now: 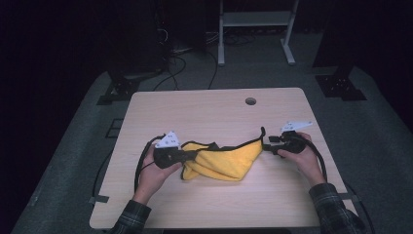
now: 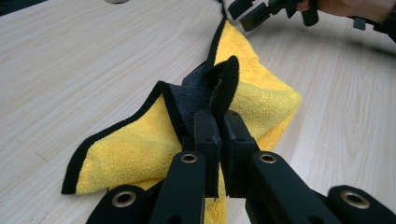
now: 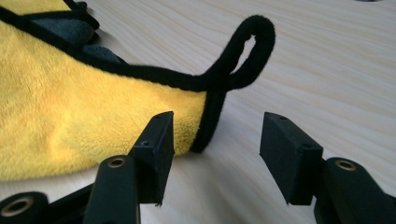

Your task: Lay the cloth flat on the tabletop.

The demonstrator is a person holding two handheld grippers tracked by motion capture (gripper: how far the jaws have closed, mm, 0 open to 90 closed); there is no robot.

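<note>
From the high view, the yellow cloth [image 1: 225,158] lies crumpled near the middle of the table [image 1: 214,109], its long axis running across from the left gripper [image 1: 191,155] to the right gripper [image 1: 267,142]; each gripper sits at one end, so neither hand is farther from its own corner. In the left gripper view, that gripper's jaws are pressed together on a black-edged fold of the cloth, which rises from between them, while the rest of the cloth spreads away toward the other gripper [image 2: 261,13] at the top edge. How much fabric sits inside the pinch is hidden by the jaws. In the right gripper view, the jaws stand apart and press on nothing; the cloth's black-trimmed corner [image 3: 208,123] lies just ahead of the gap, closer to the left-hand jaw of that picture, and a small black loop [image 3: 247,51] stands up beyond it. My judgement: a regrasp would mean sliding forward onto that corner. Whether the corner already lies between the jaw tips is hard to tell.
</note>
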